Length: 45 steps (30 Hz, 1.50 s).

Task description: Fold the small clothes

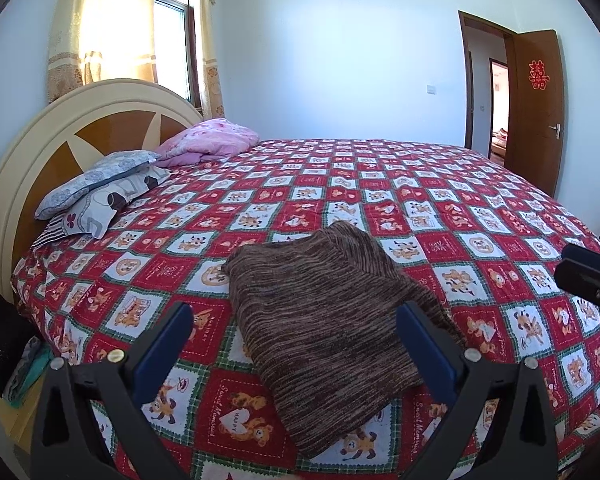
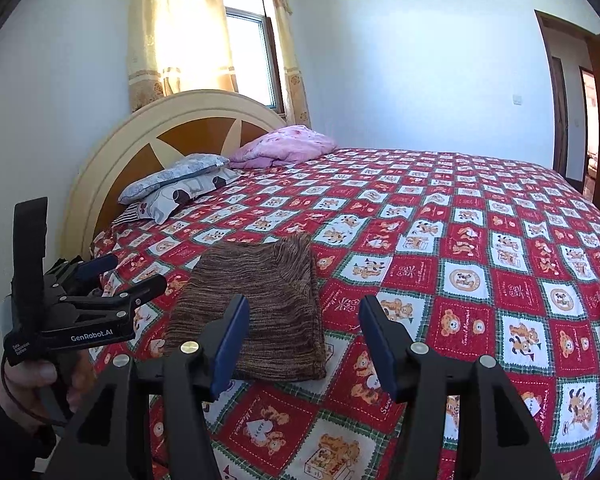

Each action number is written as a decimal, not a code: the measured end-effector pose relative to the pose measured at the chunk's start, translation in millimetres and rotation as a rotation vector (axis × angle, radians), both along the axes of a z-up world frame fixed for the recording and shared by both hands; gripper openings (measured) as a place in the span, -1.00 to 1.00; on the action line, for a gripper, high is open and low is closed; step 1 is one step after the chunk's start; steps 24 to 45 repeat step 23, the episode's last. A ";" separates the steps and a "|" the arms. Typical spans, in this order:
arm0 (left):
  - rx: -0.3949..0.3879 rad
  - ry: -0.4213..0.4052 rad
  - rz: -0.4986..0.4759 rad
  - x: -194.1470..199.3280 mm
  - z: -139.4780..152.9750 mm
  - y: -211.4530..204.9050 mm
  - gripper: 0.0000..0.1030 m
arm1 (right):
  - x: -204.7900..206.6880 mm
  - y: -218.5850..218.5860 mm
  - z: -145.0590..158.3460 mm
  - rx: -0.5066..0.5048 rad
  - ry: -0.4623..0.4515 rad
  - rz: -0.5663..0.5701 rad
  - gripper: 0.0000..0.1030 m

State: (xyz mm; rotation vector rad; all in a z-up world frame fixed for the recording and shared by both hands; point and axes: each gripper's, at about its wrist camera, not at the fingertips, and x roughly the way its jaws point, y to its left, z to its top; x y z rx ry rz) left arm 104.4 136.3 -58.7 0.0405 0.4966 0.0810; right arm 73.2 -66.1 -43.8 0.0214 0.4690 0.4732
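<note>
A brown striped knit garment (image 1: 324,320) lies folded in a neat rectangle on the red checked bedspread (image 1: 480,216), near the bed's front edge. It also shows in the right wrist view (image 2: 256,300). My left gripper (image 1: 296,320) is open and empty, held above the garment's near part, its blue pads apart. My right gripper (image 2: 304,320) is open and empty, above the garment's right edge. The left gripper (image 2: 136,272) shows in the right wrist view at the left, open, held by a hand.
Pillows (image 1: 100,188) and a pink quilt (image 1: 216,140) lie by the headboard (image 1: 32,152) at the bed's left. A window with curtains (image 1: 112,24) is behind. An open brown door (image 1: 536,108) stands at the right. Clothes (image 1: 24,372) lie beside the bed at lower left.
</note>
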 end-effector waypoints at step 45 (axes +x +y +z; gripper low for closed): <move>-0.014 -0.008 0.052 2.3 0.1 16.1 1.00 | -3.8 7.5 -2.0 -0.028 -0.014 0.024 0.15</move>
